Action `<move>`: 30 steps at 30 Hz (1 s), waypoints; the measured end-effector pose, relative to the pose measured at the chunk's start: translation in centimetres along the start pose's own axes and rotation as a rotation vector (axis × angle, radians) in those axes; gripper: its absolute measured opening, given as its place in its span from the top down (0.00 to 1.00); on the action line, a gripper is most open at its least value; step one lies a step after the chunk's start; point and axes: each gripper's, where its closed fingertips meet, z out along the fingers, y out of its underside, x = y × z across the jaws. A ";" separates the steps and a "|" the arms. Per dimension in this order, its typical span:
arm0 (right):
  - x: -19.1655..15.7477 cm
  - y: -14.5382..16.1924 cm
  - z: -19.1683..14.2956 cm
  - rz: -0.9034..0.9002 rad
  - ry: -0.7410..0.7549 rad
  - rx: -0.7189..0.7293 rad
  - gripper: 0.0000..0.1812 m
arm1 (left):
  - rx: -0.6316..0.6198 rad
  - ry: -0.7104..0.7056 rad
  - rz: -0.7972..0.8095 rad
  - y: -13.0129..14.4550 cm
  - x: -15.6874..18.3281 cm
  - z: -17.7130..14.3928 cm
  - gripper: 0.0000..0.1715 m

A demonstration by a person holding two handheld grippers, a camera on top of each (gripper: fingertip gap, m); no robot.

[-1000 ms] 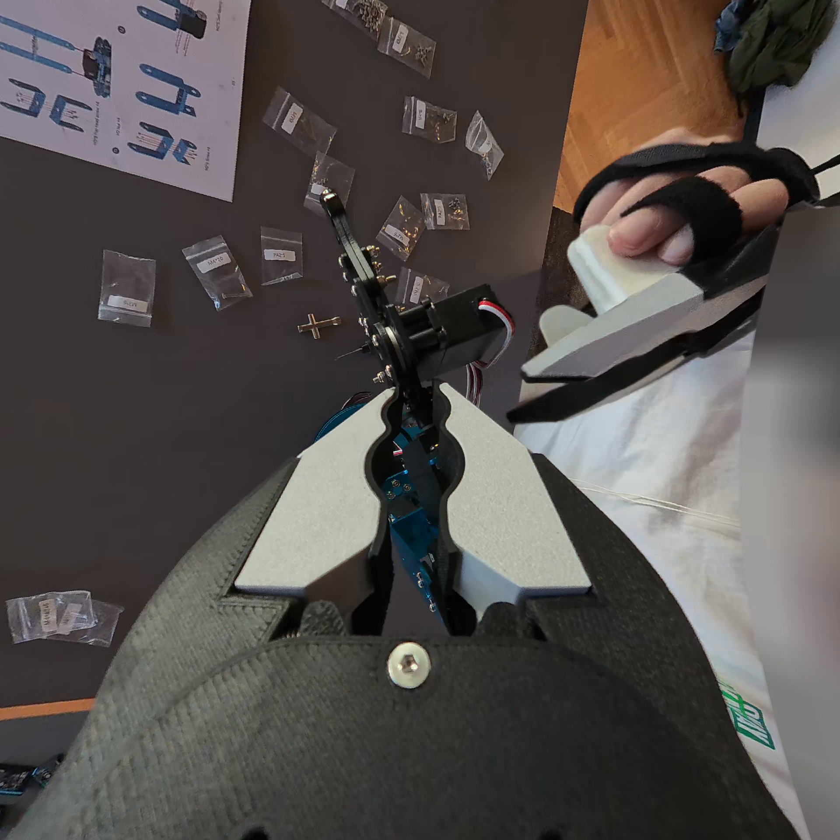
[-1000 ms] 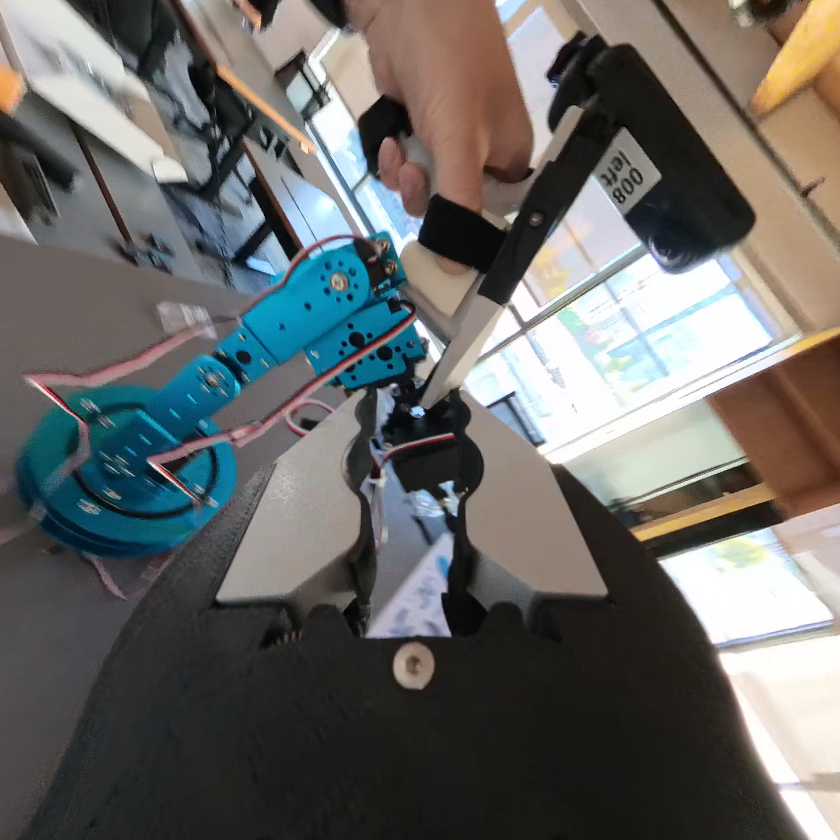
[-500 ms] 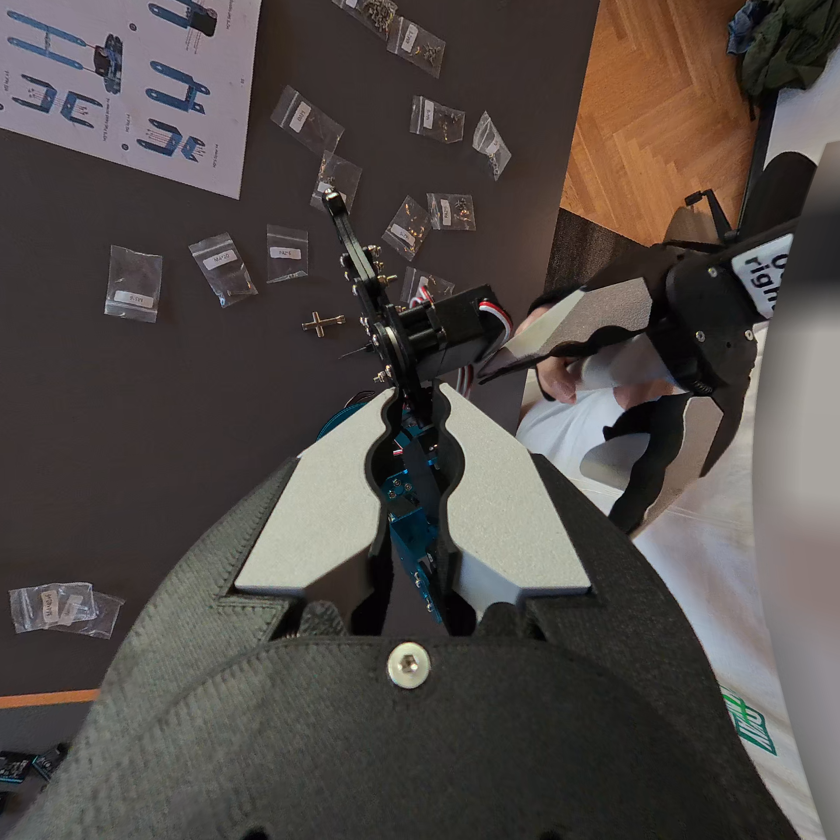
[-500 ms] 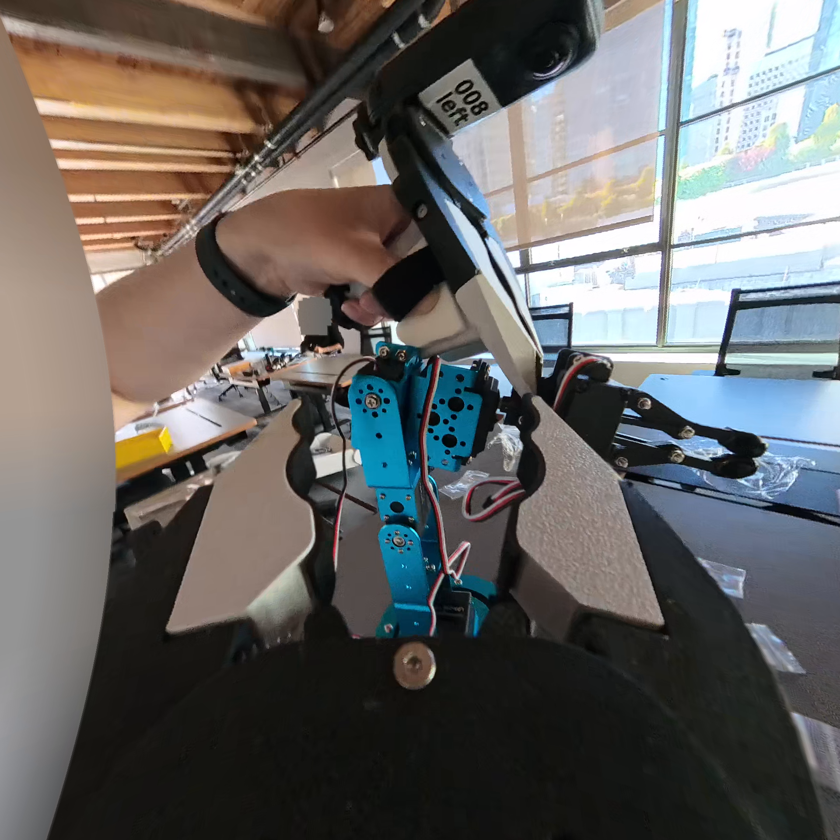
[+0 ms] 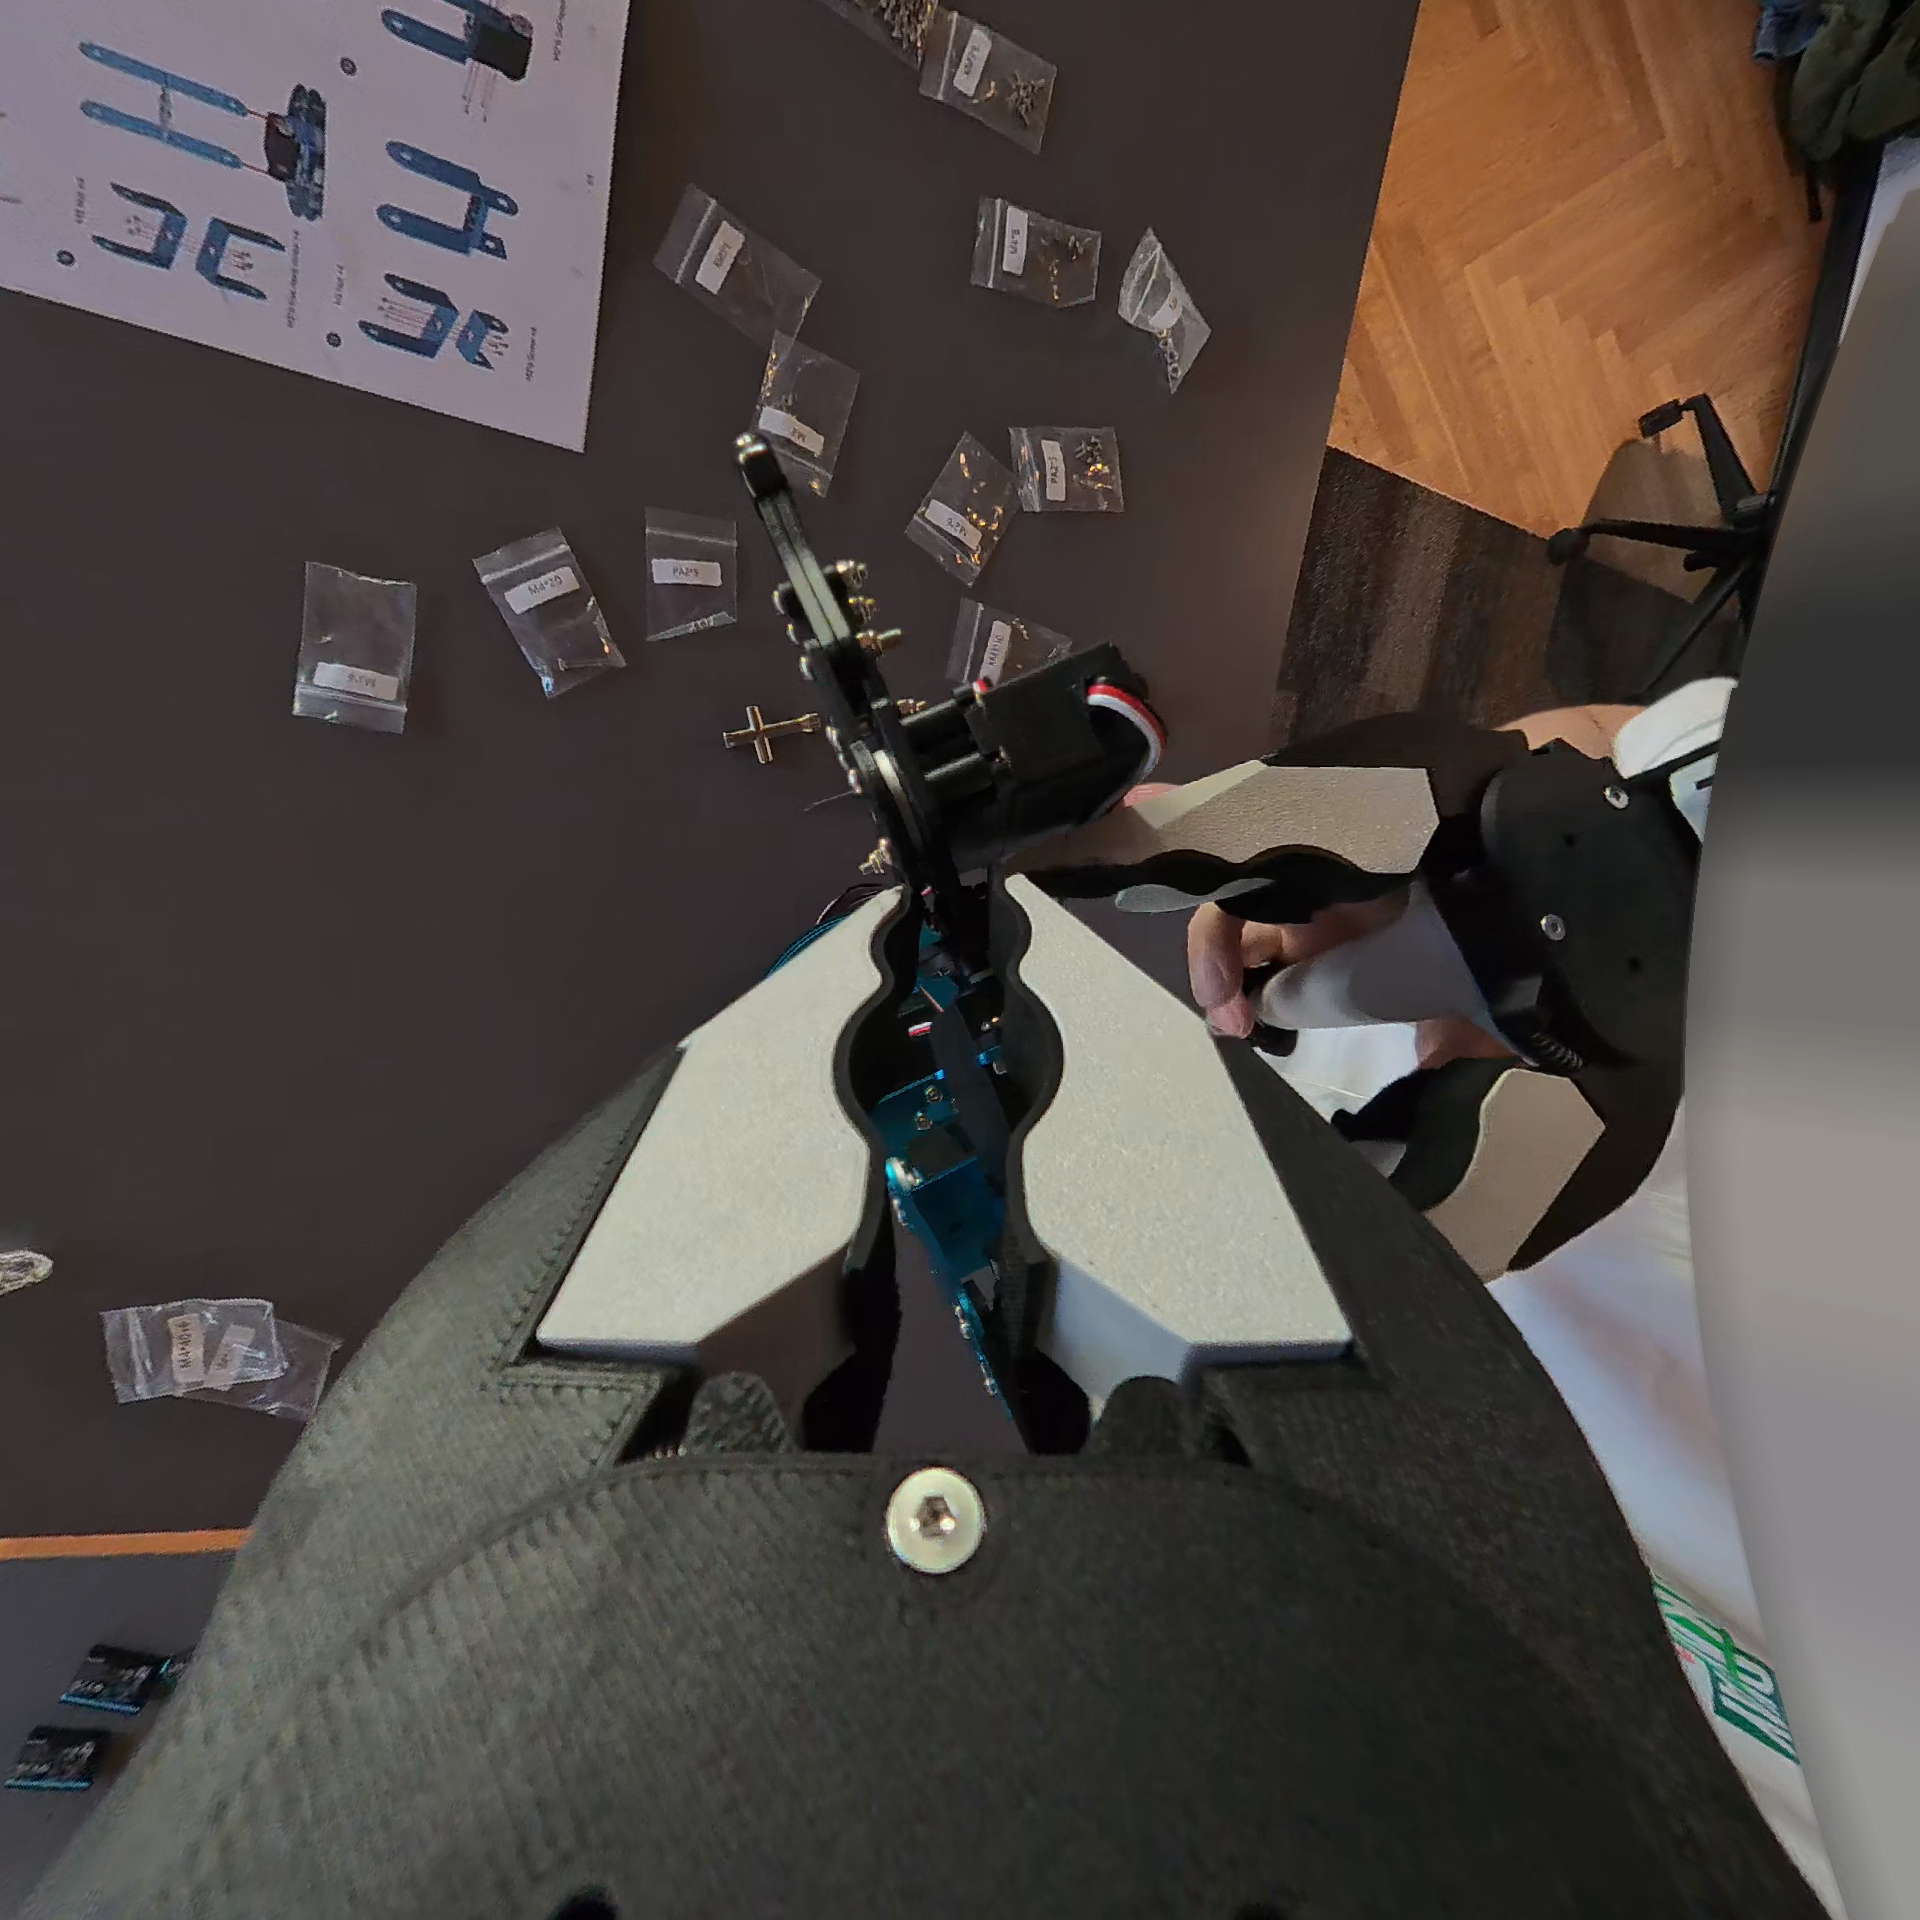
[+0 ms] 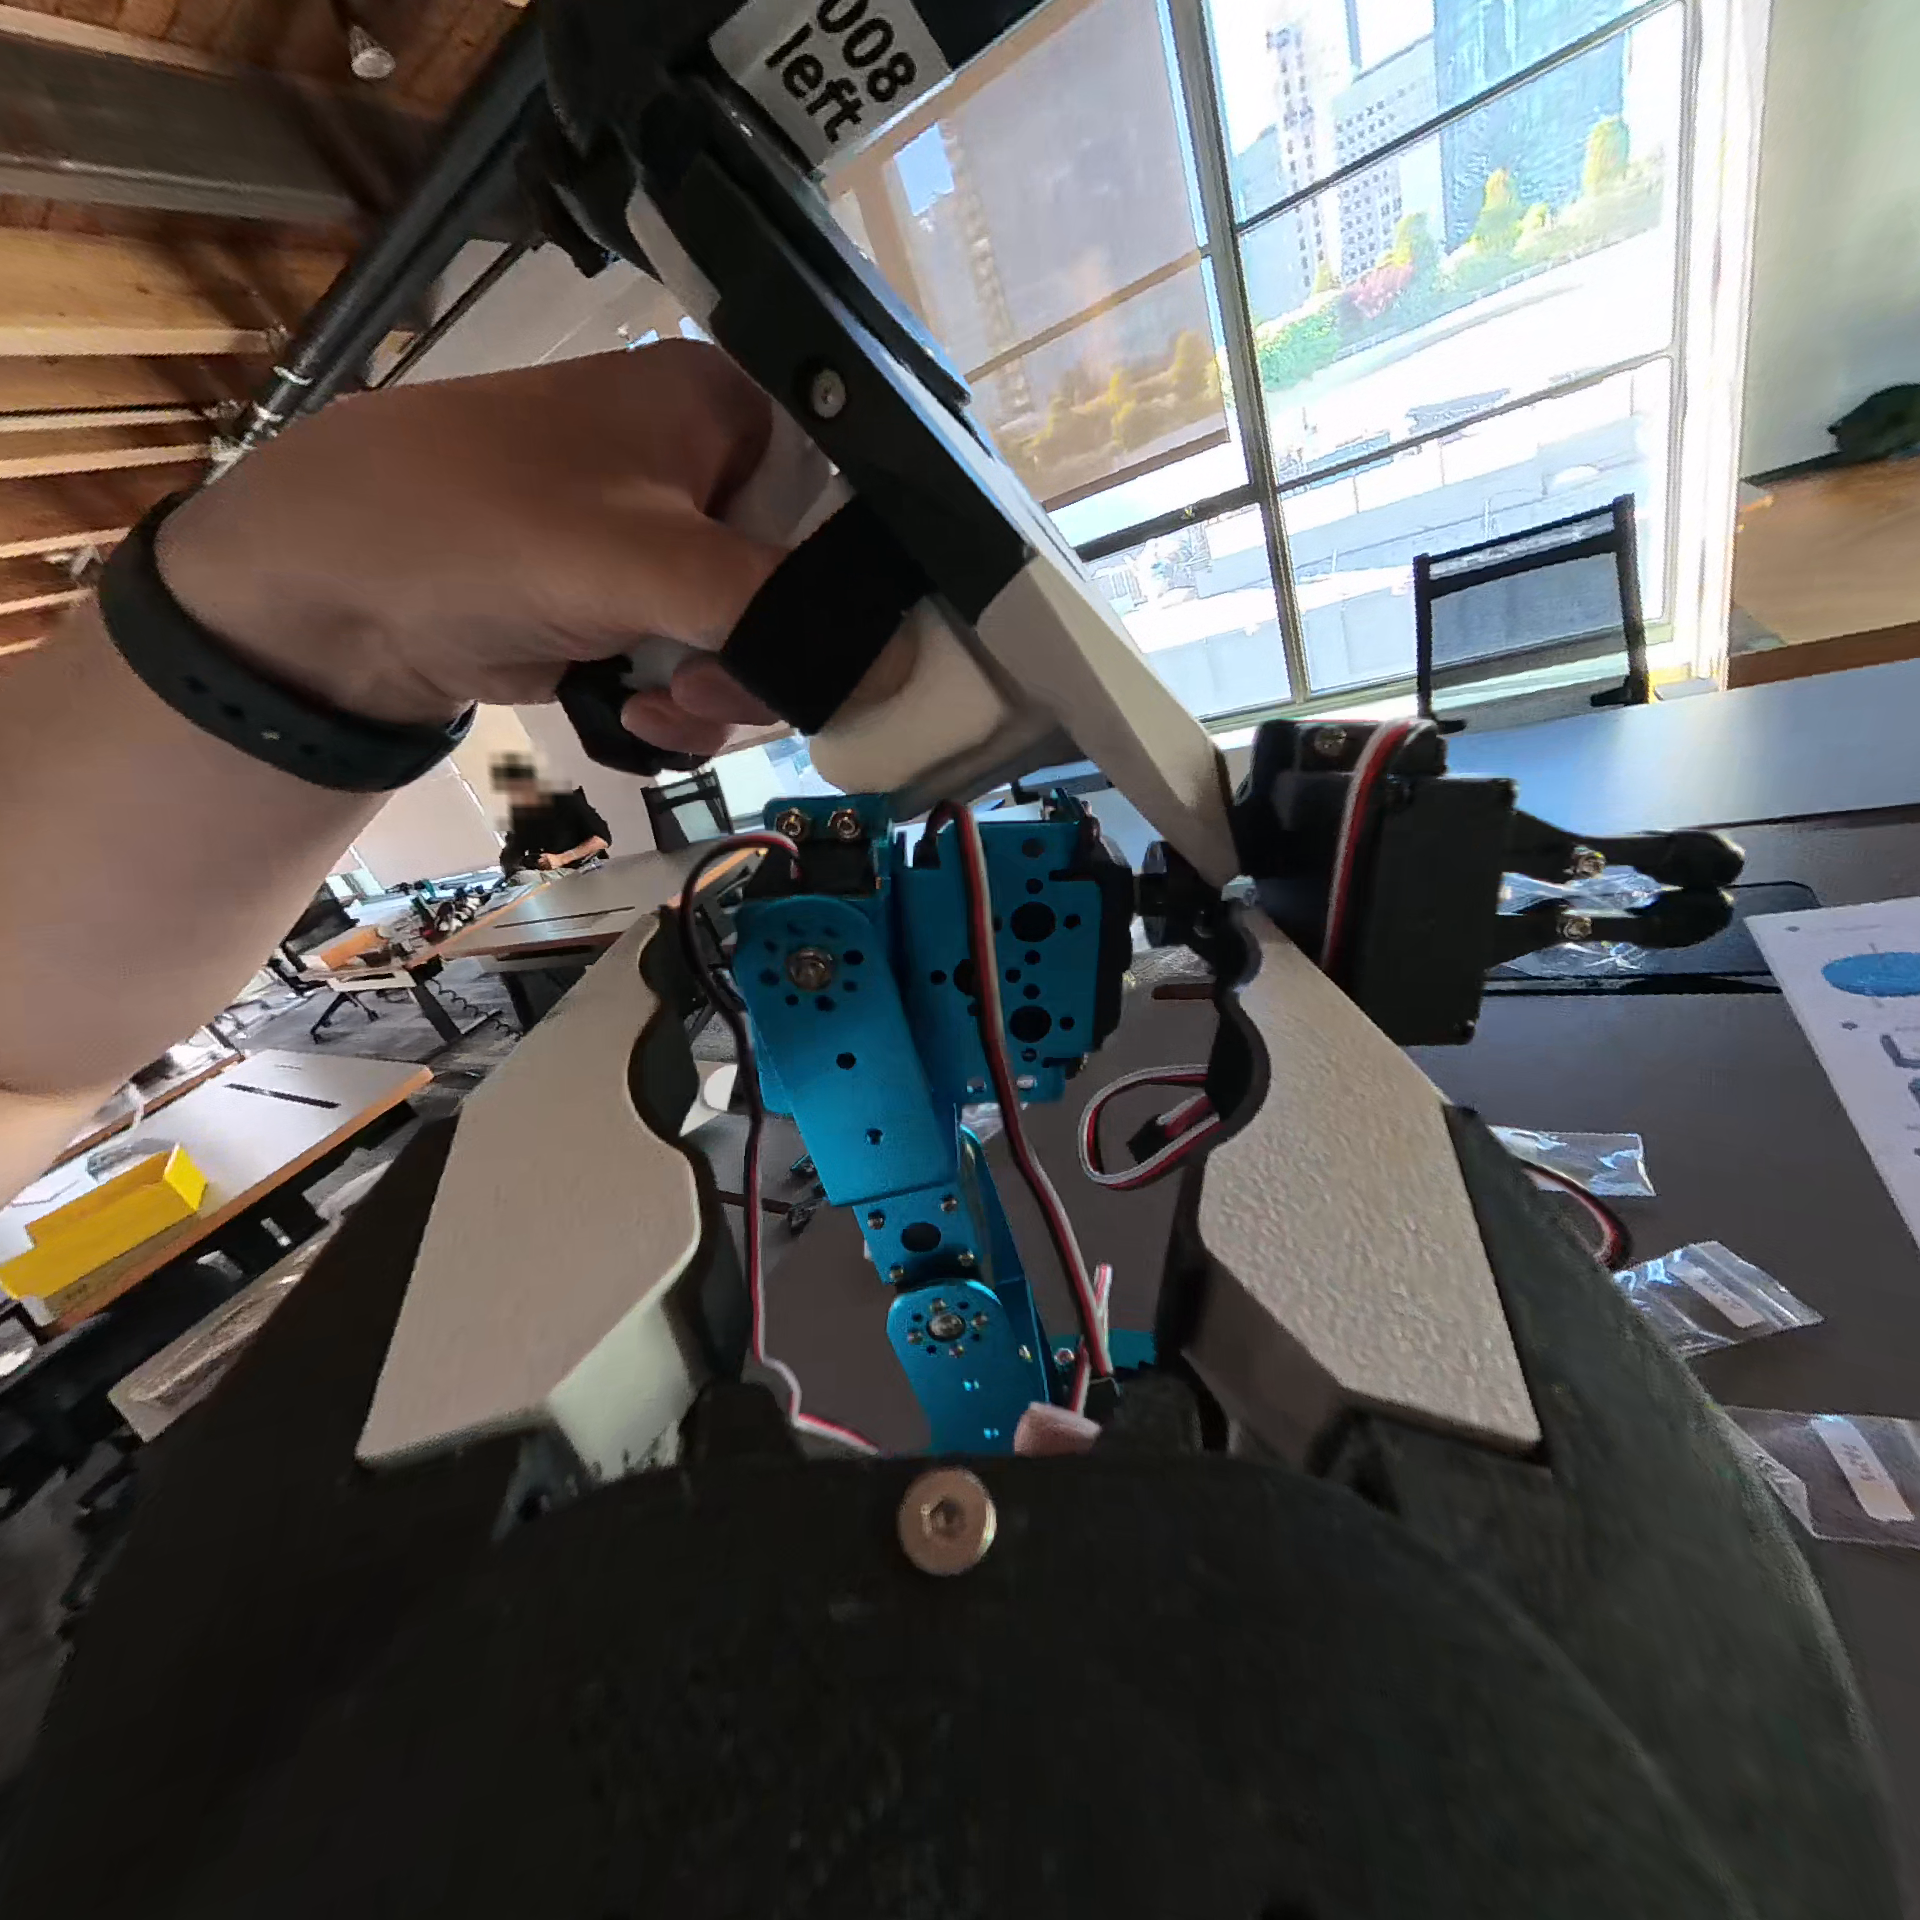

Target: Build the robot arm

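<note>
Above the dark tabletop [image 5: 312, 935], the left gripper [image 5: 951, 914] is clamping its fingers on the blue robot arm kit [image 6: 914, 1039] near its wrist, seemingly steadying it upright; the right gripper [image 6: 935, 1049], fingers spread wide and gripping nothing, is straddling the blue brackets beside the black servo [image 6: 1392, 883]; the left wrist view alone is showing screw bags [image 5: 551, 613], a cross wrench [image 5: 764, 732] and an instruction sheet [image 5: 312, 187]; the right wrist view alone is revealing the kit's black claw [image 6: 1631, 883] and windows.
</note>
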 end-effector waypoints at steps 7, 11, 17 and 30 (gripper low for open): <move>0.2 -0.7 0.5 0.076 0.036 0.055 0.42 | 0.008 -0.012 -0.019 -0.1 -0.3 0.0 0.93; 0.3 -0.8 0.9 0.070 0.061 0.095 0.41 | -0.003 -0.024 -0.015 -0.1 -0.3 0.0 0.93; -0.1 -1.1 1.0 0.100 0.050 0.150 0.38 | -0.021 -0.053 0.010 0.1 -0.1 0.1 0.93; -0.6 -2.6 -0.8 0.322 -0.158 0.269 0.34 | -0.021 -0.051 0.008 0.0 0.1 0.1 0.93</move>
